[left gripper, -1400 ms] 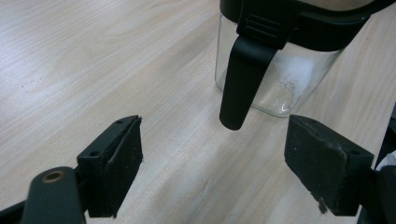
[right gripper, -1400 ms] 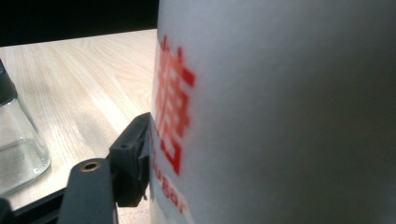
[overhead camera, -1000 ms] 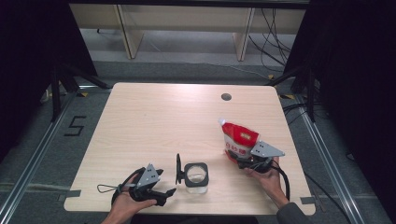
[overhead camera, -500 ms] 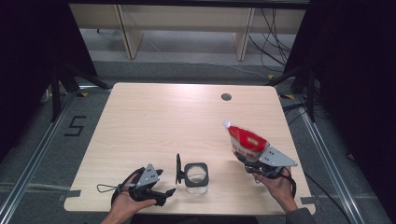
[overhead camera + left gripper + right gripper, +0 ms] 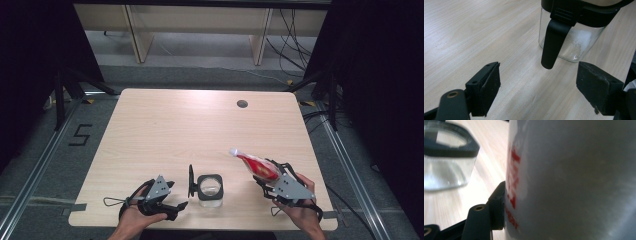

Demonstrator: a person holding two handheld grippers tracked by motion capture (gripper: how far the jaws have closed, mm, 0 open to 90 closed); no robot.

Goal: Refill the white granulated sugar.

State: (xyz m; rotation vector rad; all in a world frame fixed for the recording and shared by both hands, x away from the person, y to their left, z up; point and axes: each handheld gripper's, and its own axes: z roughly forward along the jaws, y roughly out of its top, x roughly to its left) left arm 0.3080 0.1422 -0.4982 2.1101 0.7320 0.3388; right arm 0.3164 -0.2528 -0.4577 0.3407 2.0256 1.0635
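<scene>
One jar, one pouch on a pale wooden table (image 5: pixel 165 130); dark room.
Left gripper (image 5: pixel 172 200) jaws apart by jar (image 5: pixel 210 187); right gripper (image 5: pixel 270 181) clamps pouch (image 5: pixel 255 165).

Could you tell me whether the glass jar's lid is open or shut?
Open: the jar shows a bare square mouth, and its black lid stands on edge beside it.

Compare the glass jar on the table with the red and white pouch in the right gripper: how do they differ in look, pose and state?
The glass jar is clear with a black rim; the pouch is opaque red and white. The jar stands upright on the table; the pouch is tilted, its tip pointing up and left. The jar stands free, with the open left gripper beside it; the pouch is clamped in the right gripper. Both are containers near the table's front edge.
</scene>
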